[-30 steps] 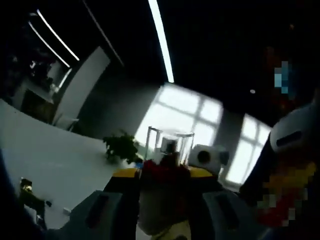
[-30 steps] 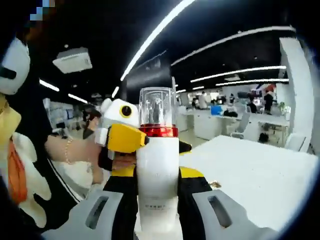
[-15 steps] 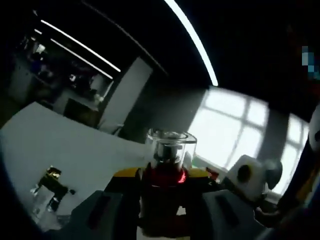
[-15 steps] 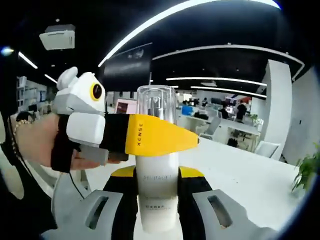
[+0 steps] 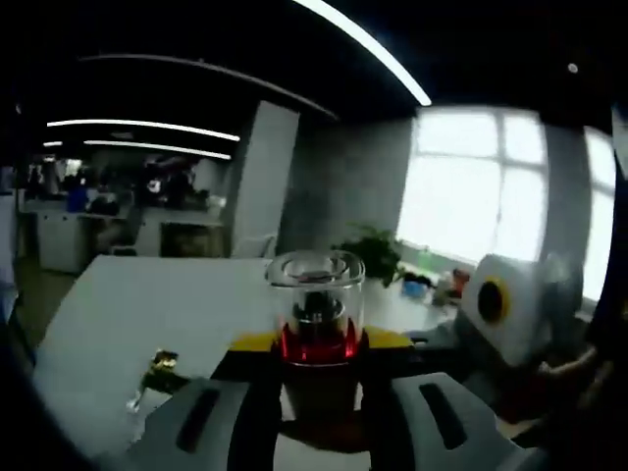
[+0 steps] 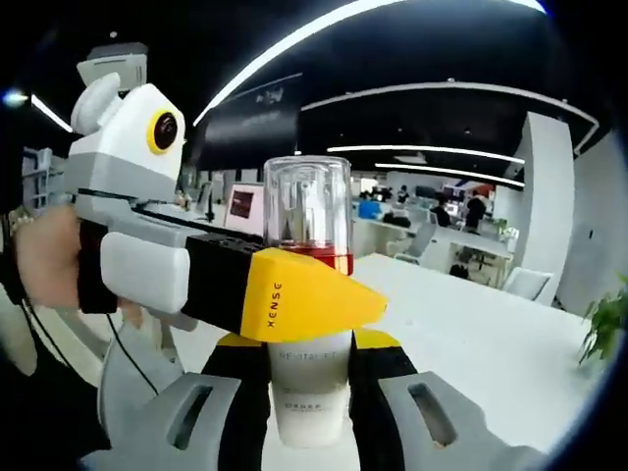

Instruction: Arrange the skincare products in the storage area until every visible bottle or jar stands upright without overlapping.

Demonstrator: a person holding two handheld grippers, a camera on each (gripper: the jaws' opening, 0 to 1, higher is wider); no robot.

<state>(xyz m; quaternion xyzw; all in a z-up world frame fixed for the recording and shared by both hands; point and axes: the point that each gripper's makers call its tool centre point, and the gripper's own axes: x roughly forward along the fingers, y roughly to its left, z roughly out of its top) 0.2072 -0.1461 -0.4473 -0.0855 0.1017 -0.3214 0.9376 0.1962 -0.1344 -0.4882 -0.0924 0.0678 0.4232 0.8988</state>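
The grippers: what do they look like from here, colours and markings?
The left gripper has a white and grey body, a black mid-section and a yellow jaw tip printed XENSE, with a thin black cable hanging below it. The right gripper shows light grey slotted jaw housings and black inner faces with yellow edges.

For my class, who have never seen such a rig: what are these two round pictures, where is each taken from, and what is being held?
There is no robot here. A person holds a two-jaw gripper in each hand, and a fisheye camera rides on each gripper, looking along its jaws.

In the right gripper view, the right gripper clamps a white bottle with a clear cap and red collar. The left gripper, yellow-tipped and held by a hand, closes on the bottle from the left.

The left gripper view looks along the left gripper at the same cap. Behind lies a white table bearing a small object, too blurred to name, in an office.
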